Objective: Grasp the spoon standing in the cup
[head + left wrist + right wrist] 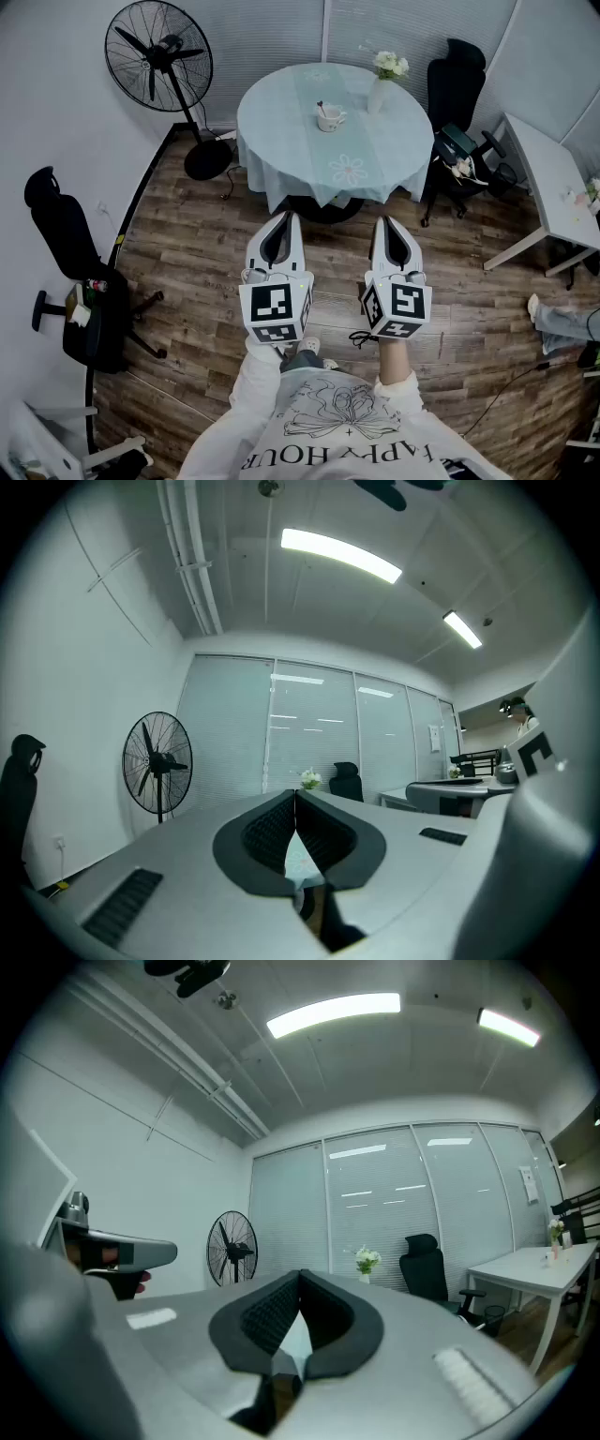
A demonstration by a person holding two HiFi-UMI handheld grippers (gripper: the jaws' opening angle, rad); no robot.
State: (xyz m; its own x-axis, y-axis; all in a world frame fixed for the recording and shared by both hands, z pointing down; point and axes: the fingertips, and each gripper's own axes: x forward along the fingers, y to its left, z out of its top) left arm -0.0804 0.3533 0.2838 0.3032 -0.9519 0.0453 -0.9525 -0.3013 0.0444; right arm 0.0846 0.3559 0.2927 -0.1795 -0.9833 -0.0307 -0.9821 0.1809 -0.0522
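Left gripper (290, 217), right gripper (387, 222) closed; one cup (331, 119), one spoon (322, 108).

Long ceiling light strips (340, 553) give an even, cool, fairly bright light that glares white in both gripper views, and shadows on the wooden floor (197, 244) are soft. Those two views bend strongly at the edges inside a dark round border, and the near bodies of the left gripper (296, 792) and right gripper (300, 1274) are blurred. In the head view the far cup (330, 117) looks slightly soft, perhaps from distance.
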